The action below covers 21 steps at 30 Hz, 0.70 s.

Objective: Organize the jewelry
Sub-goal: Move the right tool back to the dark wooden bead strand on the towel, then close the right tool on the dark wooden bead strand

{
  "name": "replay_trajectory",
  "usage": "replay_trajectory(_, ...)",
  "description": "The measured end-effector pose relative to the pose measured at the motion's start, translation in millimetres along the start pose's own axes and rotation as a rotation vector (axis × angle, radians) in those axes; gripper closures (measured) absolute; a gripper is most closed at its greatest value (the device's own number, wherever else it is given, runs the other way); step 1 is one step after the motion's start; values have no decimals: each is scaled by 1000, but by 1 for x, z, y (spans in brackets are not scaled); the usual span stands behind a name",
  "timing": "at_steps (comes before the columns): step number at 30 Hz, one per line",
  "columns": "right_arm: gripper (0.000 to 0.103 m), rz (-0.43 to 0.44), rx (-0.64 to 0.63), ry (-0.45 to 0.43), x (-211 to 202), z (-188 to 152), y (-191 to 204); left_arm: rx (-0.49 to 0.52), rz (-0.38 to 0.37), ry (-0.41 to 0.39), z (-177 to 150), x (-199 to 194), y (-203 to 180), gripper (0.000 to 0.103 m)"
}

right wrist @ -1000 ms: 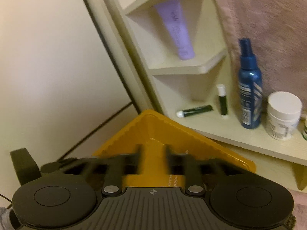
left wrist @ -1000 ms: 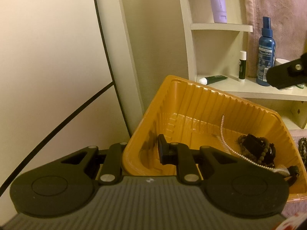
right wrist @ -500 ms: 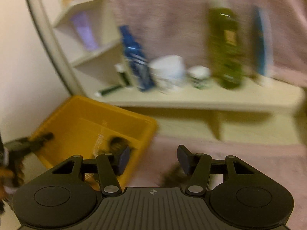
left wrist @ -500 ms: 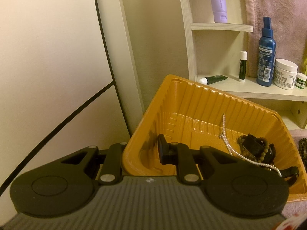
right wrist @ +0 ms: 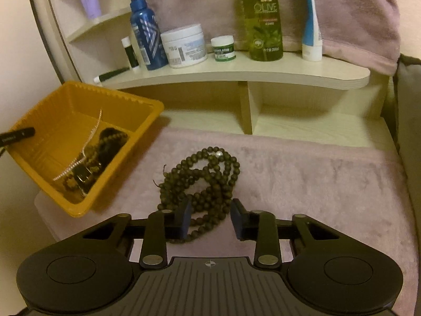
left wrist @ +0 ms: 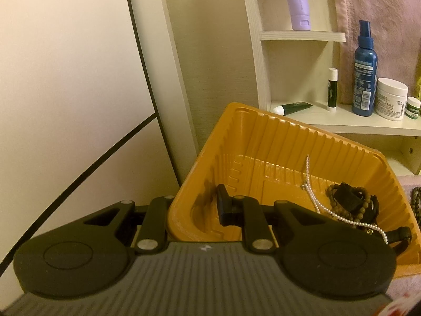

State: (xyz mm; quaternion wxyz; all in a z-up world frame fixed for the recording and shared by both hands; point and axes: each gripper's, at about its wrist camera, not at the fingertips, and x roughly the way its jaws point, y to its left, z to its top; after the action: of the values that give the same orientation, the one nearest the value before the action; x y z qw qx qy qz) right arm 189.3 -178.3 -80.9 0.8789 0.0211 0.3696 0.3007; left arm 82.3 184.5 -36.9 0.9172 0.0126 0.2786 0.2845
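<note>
The left gripper (left wrist: 193,210) clamps the near-left wall of one ribbed orange plastic tray (left wrist: 263,142), apparently holding it tilted to receive jewelry. Inside lie one white pearl strand (left wrist: 319,205) and a dark tangle. The right gripper (right wrist: 210,217), jaws apart and just closing, straddles one brown beaded necklace (right wrist: 202,181) mid-towel.
</note>
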Motion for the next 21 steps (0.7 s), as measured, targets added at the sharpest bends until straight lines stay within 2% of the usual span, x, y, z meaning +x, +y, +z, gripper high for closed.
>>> replay_trajectory(2,81,-2,-8,5,6,0,1,-1,0,1,0,0,0,86)
replay_trajectory(7,85,-13,-11,10,14,1,0,-3,-2,2,0,0,0,86)
replay_trajectory(21,87,-35,-20,21,38,5,3,-7,-4,3,-1,1,0,86)
